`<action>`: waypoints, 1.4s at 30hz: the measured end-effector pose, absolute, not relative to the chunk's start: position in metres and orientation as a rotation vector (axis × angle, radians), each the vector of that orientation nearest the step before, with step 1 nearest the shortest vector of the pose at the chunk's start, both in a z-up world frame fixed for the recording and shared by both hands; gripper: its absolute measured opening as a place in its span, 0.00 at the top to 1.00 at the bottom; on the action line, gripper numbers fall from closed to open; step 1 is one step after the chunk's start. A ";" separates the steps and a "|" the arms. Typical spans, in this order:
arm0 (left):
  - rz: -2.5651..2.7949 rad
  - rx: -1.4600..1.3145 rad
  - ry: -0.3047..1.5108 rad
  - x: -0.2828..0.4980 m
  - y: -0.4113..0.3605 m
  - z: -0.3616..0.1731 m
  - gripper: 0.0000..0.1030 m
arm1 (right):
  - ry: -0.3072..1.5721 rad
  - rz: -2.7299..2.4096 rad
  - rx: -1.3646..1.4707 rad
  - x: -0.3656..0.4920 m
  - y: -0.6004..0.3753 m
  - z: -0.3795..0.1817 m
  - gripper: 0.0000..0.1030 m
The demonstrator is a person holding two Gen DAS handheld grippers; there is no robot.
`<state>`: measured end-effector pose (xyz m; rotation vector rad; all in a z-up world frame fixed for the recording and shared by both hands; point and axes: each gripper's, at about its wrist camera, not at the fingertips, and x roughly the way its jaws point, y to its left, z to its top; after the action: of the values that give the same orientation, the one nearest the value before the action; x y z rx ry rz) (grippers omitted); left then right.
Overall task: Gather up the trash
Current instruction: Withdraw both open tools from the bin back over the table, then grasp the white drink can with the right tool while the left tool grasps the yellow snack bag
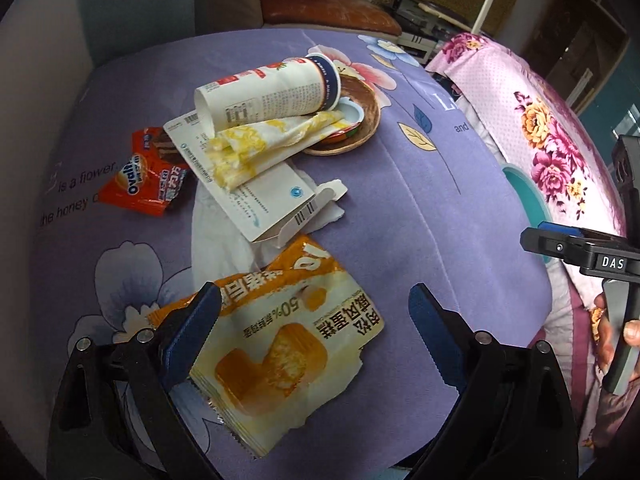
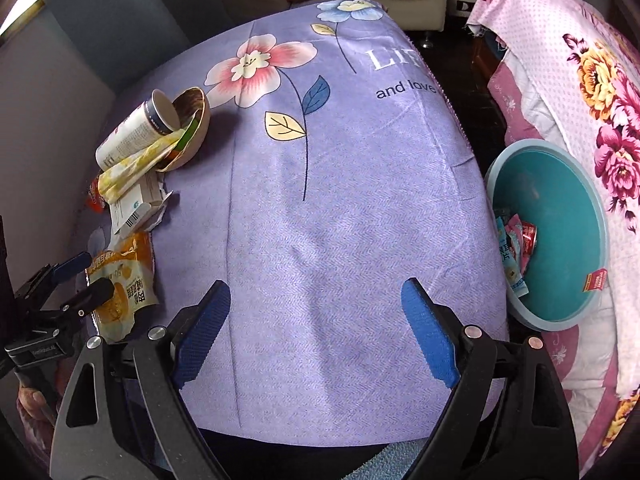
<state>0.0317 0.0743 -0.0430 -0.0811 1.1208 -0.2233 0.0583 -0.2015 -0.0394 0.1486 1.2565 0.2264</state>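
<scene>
Left gripper (image 1: 316, 320): released, jaws spread wide, nothing held; left pad (image 1: 192, 340) over the edge of the yellow cake wrapper (image 1: 280, 340), which lies flat between the jaws. Right gripper (image 2: 316, 320): released, empty, above bare purple floral cloth (image 2: 320, 220).

Remaining trash, ahead of the left gripper: flattened white carton (image 1: 260, 196), stained napkin (image 1: 276, 136), tipped paper cup (image 1: 272, 88) leaning on a wooden dish (image 1: 368, 120), orange snack packet (image 1: 148, 172). Teal bin (image 2: 560, 240) just right of the right gripper, off the table edge, already holding a few wrappers.

Risks, as judged:
- slick flat wrapper likely to slide from a shallow pinch, or cloth to be pinched along with it;
- cup liable to roll if the napkin is pulled;
- dish possibly dragged off.

Legible writing: "Ovaltine", partly, on the orange packet; "50%" upside down on the wrapper; "is a flower", "the honey", "and love" on the cloth; "DAS" on the right tool.
</scene>
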 end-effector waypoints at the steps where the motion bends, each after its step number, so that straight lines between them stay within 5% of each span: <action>1: -0.209 -0.089 1.124 0.029 0.083 -0.044 0.08 | 1.263 0.240 0.140 0.058 -0.195 -0.040 0.19; 18: -0.179 -0.159 1.172 0.009 0.115 -0.080 0.08 | 1.297 0.360 0.016 0.054 -0.123 -0.042 0.19; 20: -0.177 -0.148 1.153 0.006 0.111 -0.078 0.17 | 1.296 0.357 0.010 0.054 -0.122 -0.042 0.19; 22: -0.172 -0.115 1.148 0.004 0.104 -0.076 0.41 | 1.295 0.353 0.007 0.055 -0.122 -0.042 0.19; 25: -0.173 -0.086 1.136 0.003 0.095 -0.075 0.61 | 1.293 0.348 0.004 0.057 -0.121 -0.043 0.19; 31: -0.206 -0.151 1.095 0.001 0.099 -0.065 0.71 | 1.275 0.361 -0.040 0.062 -0.111 -0.040 0.19; 42: -0.123 -0.164 1.046 0.015 0.150 -0.040 0.74 | 1.178 0.417 -0.193 0.085 -0.069 -0.019 0.19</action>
<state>0.0154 0.1503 -0.0401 -0.1643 1.0455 -0.1231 0.0846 -0.0689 -0.0185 -0.1933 1.1775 0.4171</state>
